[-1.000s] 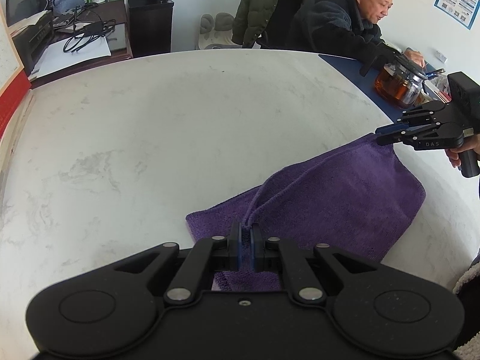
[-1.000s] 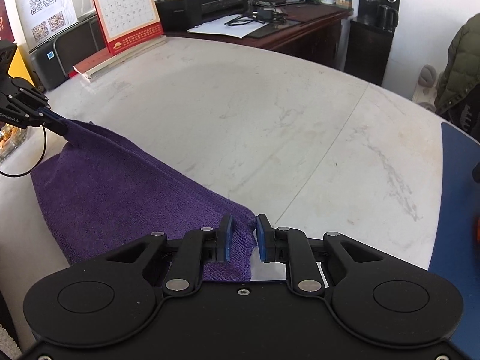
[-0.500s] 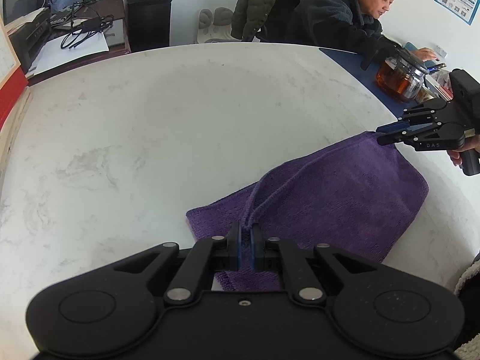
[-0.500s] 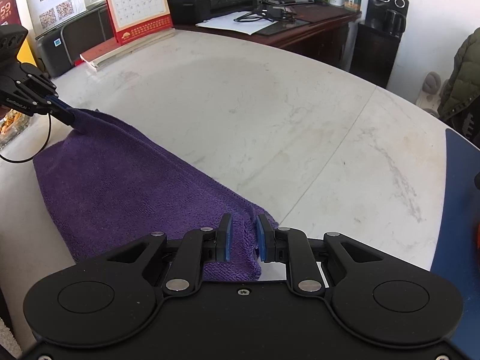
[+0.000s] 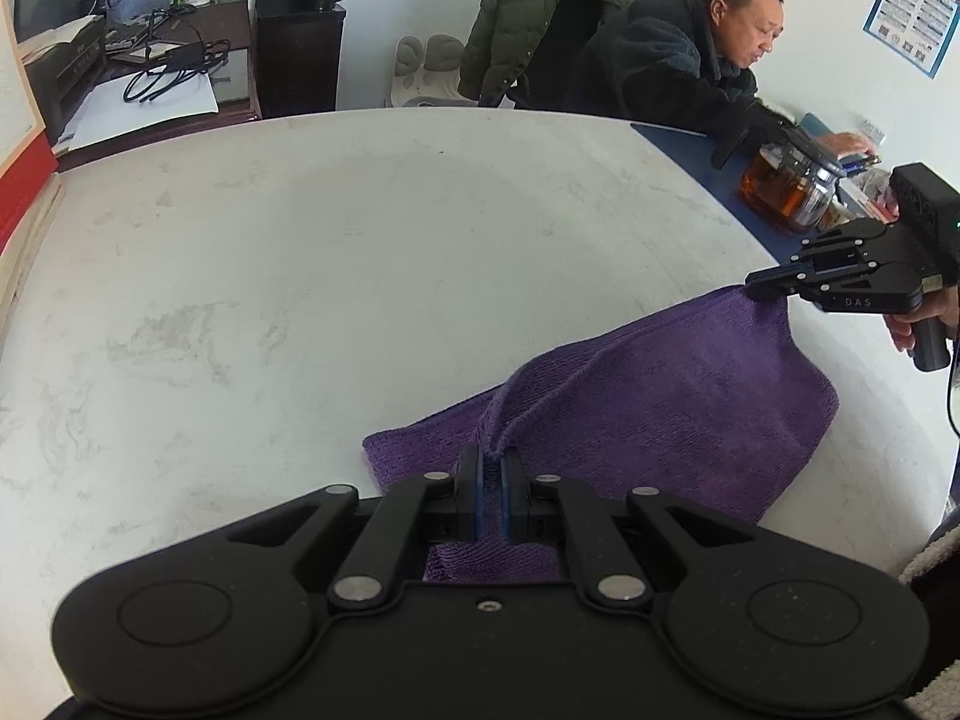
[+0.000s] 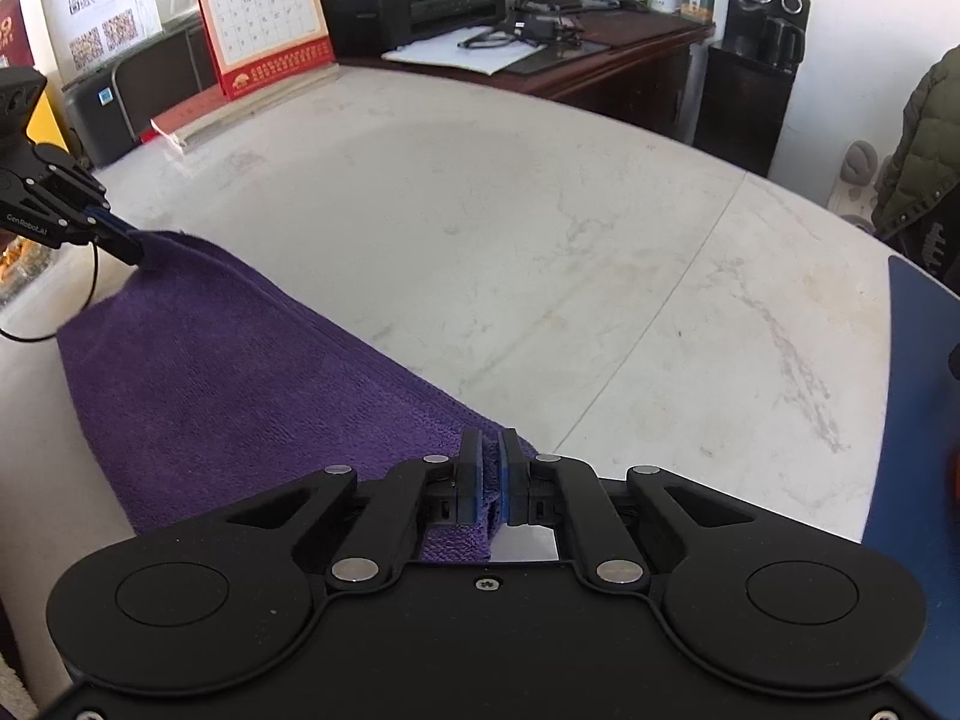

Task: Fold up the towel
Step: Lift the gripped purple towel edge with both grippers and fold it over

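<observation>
A purple towel (image 5: 660, 402) lies partly on the white marble table (image 5: 360, 276), its far edge lifted and stretched between both grippers. My left gripper (image 5: 492, 468) is shut on one corner of the towel. My right gripper (image 6: 491, 456) is shut on the other corner of the purple towel (image 6: 228, 384). In the left wrist view the right gripper (image 5: 762, 291) pinches the towel's far corner at the right. In the right wrist view the left gripper (image 6: 129, 249) holds the far left corner above the table.
A person (image 5: 672, 66) sits at the table's far right beside a glass teapot (image 5: 786, 186) on a blue mat (image 5: 702, 156). A desk calendar (image 6: 258, 12) and printer (image 6: 414, 6) stand at the table's left back edge.
The right gripper has shut on its towel corner; its fingers stood apart earlier. Both grippers have lifted the held edge a little and the towel hangs more taut.
</observation>
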`<action>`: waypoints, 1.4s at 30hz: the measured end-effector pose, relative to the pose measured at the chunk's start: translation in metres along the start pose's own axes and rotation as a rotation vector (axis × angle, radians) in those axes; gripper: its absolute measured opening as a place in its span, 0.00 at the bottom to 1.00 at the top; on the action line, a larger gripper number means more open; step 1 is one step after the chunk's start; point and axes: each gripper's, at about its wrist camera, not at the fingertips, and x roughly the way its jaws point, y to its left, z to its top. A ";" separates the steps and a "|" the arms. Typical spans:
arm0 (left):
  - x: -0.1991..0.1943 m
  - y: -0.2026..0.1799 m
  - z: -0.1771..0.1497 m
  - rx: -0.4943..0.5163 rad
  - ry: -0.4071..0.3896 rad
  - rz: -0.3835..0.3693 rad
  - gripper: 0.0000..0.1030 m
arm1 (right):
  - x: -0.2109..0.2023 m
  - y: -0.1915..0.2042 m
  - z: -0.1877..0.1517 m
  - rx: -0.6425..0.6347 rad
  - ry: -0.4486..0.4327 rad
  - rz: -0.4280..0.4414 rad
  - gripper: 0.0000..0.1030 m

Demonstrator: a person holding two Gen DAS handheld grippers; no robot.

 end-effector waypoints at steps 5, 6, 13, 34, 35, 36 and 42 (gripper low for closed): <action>-0.026 -0.008 -0.004 0.008 -0.027 -0.023 0.05 | -0.024 0.008 0.001 0.003 -0.030 0.024 0.04; -0.031 -0.010 -0.004 0.010 -0.031 -0.029 0.05 | -0.029 0.010 0.001 0.004 -0.034 0.029 0.04; -0.025 -0.003 -0.007 -0.006 -0.017 -0.035 0.05 | -0.038 0.015 0.003 0.018 -0.061 0.044 0.04; 0.029 0.043 0.003 -0.043 0.075 -0.023 0.05 | 0.012 -0.005 0.007 0.046 0.015 0.050 0.04; 0.031 0.044 0.003 -0.043 0.080 -0.020 0.05 | 0.013 -0.005 0.007 0.047 0.017 0.051 0.04; 0.033 0.044 0.003 -0.041 0.087 -0.018 0.05 | 0.013 -0.005 0.007 0.046 0.018 0.051 0.04; 0.035 0.051 0.000 -0.084 0.091 -0.024 0.06 | 0.014 -0.004 0.007 0.046 0.024 0.047 0.04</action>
